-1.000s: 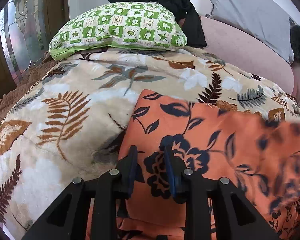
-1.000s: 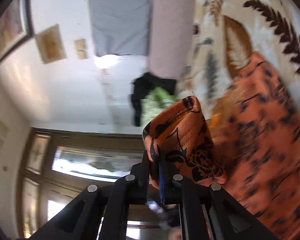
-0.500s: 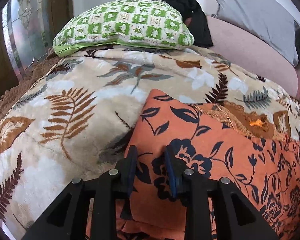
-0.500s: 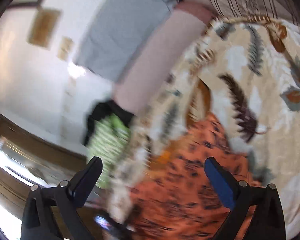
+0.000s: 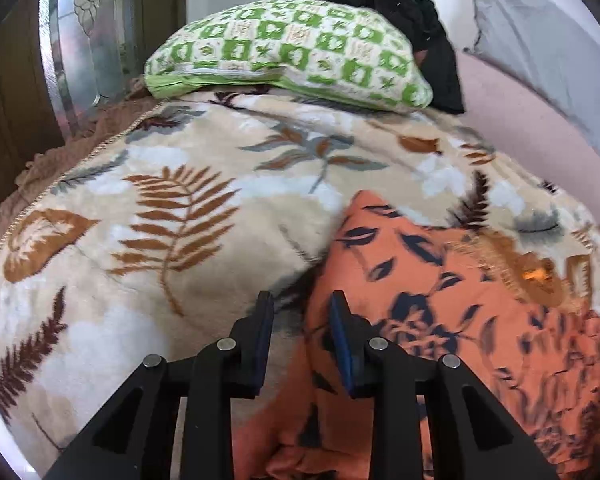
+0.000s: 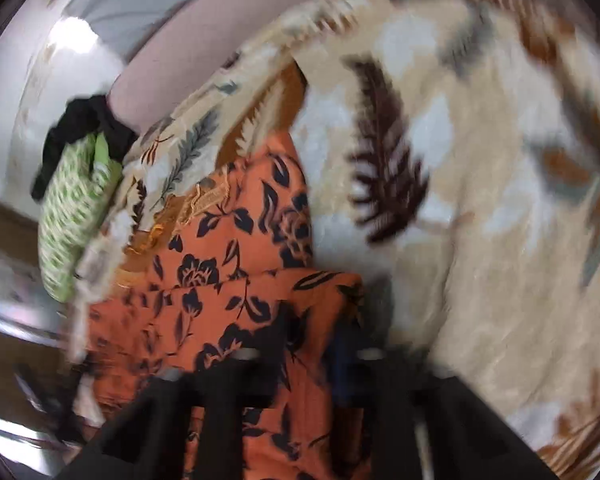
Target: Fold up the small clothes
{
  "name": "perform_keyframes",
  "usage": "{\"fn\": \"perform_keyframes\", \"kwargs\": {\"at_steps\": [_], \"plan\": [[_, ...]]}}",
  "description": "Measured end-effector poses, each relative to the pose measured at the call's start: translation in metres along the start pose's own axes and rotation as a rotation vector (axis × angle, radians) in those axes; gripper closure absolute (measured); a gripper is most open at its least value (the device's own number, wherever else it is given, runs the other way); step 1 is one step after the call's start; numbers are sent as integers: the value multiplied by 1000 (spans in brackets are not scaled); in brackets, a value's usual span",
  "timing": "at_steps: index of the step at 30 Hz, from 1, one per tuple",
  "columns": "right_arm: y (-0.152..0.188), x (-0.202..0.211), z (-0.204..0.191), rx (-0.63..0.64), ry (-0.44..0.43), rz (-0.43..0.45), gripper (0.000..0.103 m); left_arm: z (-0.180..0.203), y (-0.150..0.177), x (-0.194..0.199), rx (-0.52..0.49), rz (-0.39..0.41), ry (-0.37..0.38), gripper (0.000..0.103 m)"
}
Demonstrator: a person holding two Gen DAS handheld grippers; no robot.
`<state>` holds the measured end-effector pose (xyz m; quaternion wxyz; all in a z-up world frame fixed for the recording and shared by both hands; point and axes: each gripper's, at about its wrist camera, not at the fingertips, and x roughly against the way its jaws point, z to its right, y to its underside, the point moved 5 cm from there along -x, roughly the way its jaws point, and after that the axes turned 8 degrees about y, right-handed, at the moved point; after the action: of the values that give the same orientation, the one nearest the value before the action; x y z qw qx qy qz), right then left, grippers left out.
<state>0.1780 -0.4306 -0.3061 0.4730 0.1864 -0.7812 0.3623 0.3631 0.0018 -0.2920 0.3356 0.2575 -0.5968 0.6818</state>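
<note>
While the orange garment (image 5: 440, 312) lies folded on the leaf-print blanket (image 5: 172, 216), the slightly parted left gripper (image 5: 300, 320) straddles its edge, the blurred right gripper (image 6: 312, 356) cannot be judged, and a careless pull could undo the fold.

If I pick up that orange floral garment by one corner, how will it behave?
The orange garment looks thin and already shows creases and a fold, so it will likely hang limp. It seems light. The plush blanket beneath may drag on it slightly.

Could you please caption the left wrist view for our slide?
Left gripper open at the edge of an orange floral garment on a leaf-print blanket.
</note>
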Motion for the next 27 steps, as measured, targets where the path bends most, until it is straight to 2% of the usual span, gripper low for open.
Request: {"fn": "perform_keyframes", "kwargs": {"at_steps": [3,7,11,14,15,17,18,19,21,22,24,26,27], "plan": [[-5,28,-32,129,23,108,98,-5,4,-6,3,-15,-23,70],[-20,63,-81,238,-15,256,99,-15,0,1,22,16,-82,69],[-47,74,-89,190,-24,363,99,-36,-4,5,111,43,-109,69],[-55,46,-61,120,11,340,98,-43,-7,11,138,73,-130,69],[-55,24,-40,75,51,292,98,-44,-8,13,138,78,-135,69],[-46,-14,-2,-43,65,138,97,-43,-8,14,136,78,-135,69],[-40,-29,15,-123,51,34,97,-43,-8,14,138,73,-129,69],[-37,-34,27,-196,32,-30,97,-43,-8,14,141,67,-119,69],[-41,-19,33,-226,-4,8,97,-43,-9,18,142,57,-97,69],[-45,2,30,-194,1,78,97,-43,-9,22,136,57,-85,69],[-46,33,19,-137,-35,140,97,-41,-9,34,106,64,-60,68],[-33,59,11,-99,-122,138,97,-39,-6,51,52,73,-26,66],[-22,70,7,-76,-155,130,97,-39,-3,61,31,80,-14,58]]}}
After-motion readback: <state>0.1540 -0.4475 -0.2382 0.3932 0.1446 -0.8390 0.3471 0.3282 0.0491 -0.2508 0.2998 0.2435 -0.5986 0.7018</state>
